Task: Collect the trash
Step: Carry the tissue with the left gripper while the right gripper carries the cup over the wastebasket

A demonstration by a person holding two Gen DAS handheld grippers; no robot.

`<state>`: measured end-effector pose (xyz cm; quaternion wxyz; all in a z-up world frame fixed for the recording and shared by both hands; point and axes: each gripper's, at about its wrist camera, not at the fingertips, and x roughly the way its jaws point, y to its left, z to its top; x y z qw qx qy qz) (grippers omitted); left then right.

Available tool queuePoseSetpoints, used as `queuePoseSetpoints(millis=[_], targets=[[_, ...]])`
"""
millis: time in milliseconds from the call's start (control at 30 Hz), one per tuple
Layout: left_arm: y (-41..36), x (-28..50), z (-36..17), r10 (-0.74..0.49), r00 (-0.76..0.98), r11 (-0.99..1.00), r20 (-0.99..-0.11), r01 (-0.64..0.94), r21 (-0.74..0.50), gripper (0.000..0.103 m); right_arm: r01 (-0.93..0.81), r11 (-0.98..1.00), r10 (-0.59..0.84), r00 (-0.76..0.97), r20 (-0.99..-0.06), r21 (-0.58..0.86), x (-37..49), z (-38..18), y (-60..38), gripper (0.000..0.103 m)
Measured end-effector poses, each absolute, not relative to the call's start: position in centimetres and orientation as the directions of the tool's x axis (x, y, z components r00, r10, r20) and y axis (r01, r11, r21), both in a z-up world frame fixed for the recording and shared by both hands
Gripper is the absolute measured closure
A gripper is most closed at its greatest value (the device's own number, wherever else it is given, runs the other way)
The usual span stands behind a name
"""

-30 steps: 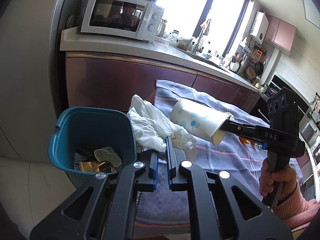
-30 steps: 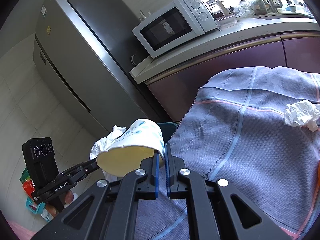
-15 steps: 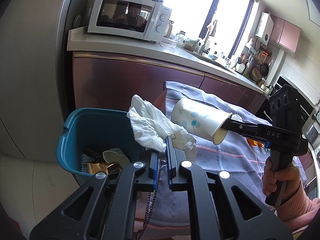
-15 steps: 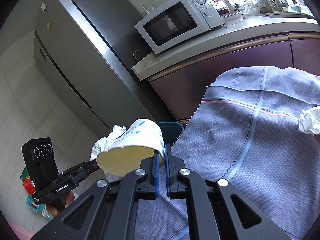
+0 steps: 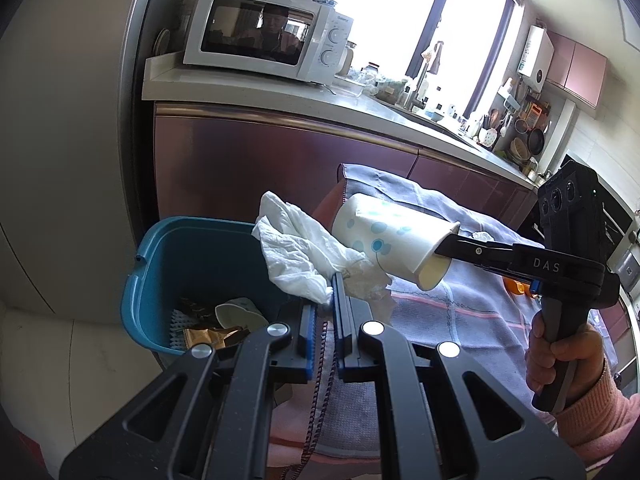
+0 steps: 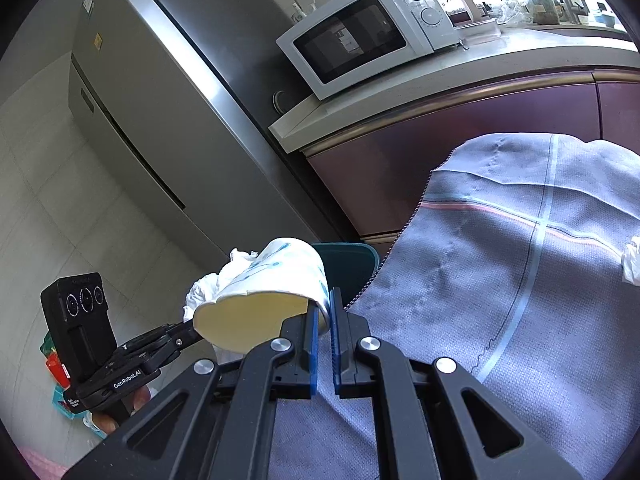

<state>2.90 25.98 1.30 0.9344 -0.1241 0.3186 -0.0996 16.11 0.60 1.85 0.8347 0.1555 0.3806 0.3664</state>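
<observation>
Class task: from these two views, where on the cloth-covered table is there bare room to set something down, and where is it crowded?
Bare: the grey cloth between its fringed edge and the crumpled tissue. Crowded: the corner beside the blue bin, where the left gripper holds a white tissue and the right gripper a paper cup.

The left gripper (image 5: pixel 325 292) points downward with its jaws pinched nearly closed on crumpled tissue (image 5: pixel 298 254), while the right gripper (image 6: pixel 323 304), held in a pink-sleeved hand (image 5: pixel 560 360), clamps a paper cup's (image 5: pixel 394 240) rim.
</observation>
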Motion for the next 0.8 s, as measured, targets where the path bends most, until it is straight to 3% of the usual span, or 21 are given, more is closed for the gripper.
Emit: queuePoseSetpoints(millis=[800], targets=[[27.0,4.8,0.6,-0.218,0.769,0.961,-0.600,0.061,-0.270,0.095,-0.499,0.691,0.720,0.409,-0.561,0.523,18.3,1.4,3.3,0.099]])
